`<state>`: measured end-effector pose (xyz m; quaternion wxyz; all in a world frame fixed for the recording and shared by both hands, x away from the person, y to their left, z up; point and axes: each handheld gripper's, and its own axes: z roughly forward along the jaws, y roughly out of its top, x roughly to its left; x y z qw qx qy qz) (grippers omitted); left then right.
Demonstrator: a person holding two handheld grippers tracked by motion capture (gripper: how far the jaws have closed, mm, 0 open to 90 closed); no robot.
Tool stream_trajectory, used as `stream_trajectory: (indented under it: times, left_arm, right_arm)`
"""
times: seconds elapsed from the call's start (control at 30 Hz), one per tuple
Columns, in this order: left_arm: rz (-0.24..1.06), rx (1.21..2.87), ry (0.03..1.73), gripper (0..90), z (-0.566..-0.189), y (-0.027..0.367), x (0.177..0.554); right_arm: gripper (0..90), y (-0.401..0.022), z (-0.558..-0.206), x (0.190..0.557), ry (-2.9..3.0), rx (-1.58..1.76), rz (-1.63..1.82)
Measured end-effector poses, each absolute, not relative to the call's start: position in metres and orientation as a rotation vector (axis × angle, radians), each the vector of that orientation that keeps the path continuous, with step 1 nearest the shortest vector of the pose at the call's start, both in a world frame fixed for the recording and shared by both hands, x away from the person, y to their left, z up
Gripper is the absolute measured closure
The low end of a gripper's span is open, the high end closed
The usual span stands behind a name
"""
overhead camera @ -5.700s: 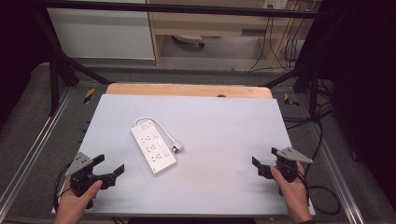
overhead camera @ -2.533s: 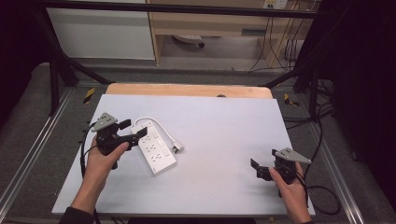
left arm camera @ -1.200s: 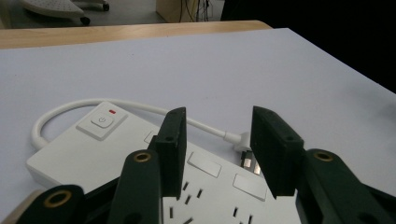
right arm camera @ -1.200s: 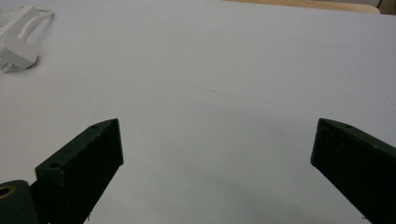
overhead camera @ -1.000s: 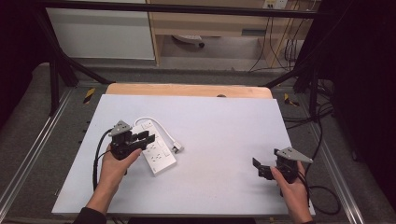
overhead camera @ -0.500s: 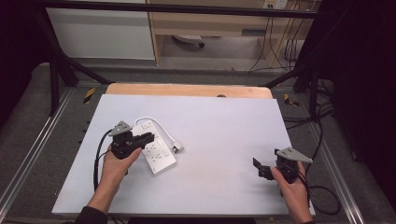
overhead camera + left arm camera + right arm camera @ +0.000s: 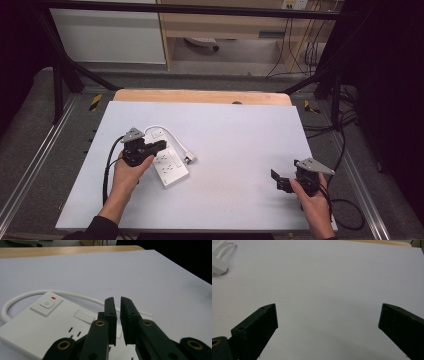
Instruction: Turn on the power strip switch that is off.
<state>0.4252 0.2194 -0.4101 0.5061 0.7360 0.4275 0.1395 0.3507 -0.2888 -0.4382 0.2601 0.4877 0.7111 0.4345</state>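
Note:
A white power strip point(image 7: 170, 168) lies left of centre on the white table top point(image 7: 240, 135), its cable point(image 7: 169, 132) looping round to a plug point(image 7: 190, 158). My left gripper point(image 7: 159, 145) hovers over the strip's far end. In the left gripper view its jaws point(image 7: 118, 300) have just been closing and stand almost together with nothing between them, just above the strip point(image 7: 50, 322) near its power button point(image 7: 47, 303). My right gripper point(image 7: 276, 179) rests at the table's near right with its jaws wide apart point(image 7: 328, 312) and nothing in them.
A wooden strip point(image 7: 200, 96) borders the table's far edge. Metal frame rails run along both sides, with cables on the floor at the right. The white plug end point(image 7: 218, 265) shows far off in the right gripper view.
The left gripper's jaws have drawn together over the strip's far end, and the hand has barely shifted. The right hand and gripper have stayed put.

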Motion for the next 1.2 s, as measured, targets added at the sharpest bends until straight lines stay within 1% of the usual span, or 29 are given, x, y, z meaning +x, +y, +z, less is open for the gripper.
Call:
stream_trajectory:
  times: [0.13,0.37,1.2]
  left_arm:
    - [0.318,1.777,1.033,86.3,-0.413,0.218,0.428]
    - [0.325,1.797,1.026,89.7,-0.415,0.217,0.429]
    - [0.331,1.861,1.04,89.9,-0.427,0.21,0.436]
  right_arm:
    - [2.7,-0.289,-0.439,0.351,1.924,1.323,1.181]
    - [2.7,-0.289,-0.438,0.351,1.925,1.326,1.183]
    - [2.7,-0.289,-0.438,0.351,1.922,1.327,1.188]
